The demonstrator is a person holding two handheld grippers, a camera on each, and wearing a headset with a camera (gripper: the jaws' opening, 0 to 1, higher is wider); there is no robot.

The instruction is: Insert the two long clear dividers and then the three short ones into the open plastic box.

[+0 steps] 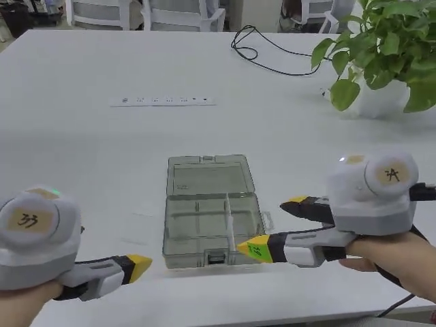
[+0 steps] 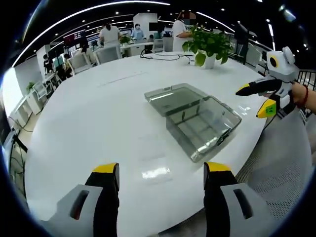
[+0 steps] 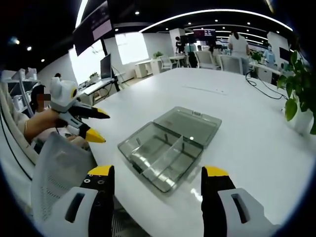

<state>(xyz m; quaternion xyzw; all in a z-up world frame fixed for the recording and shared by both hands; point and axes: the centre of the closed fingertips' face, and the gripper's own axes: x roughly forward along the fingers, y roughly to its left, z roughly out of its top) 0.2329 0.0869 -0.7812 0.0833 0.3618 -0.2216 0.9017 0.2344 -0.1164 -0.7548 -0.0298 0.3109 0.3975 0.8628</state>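
White bench (image 1: 82, 170), far half. A leafy green plant (image 1: 388, 41) stands in a white pot (image 1: 378, 102) near the right edge, with a black cable (image 1: 262, 51) looped just left of it. A flat white power strip (image 1: 163, 101) lies left of centre. White chairs (image 1: 180, 13) stand beyond the far edge, and people (image 2: 109, 34) stand in the background.

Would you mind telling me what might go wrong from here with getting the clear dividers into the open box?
The clear divider lying flat on the white table is barely visible, so the open left gripper may fumble the pinch. The open plastic box sits unheld near the table's edge and could slide under pressing. The long divider standing in the box could be knocked by the right gripper beside it.
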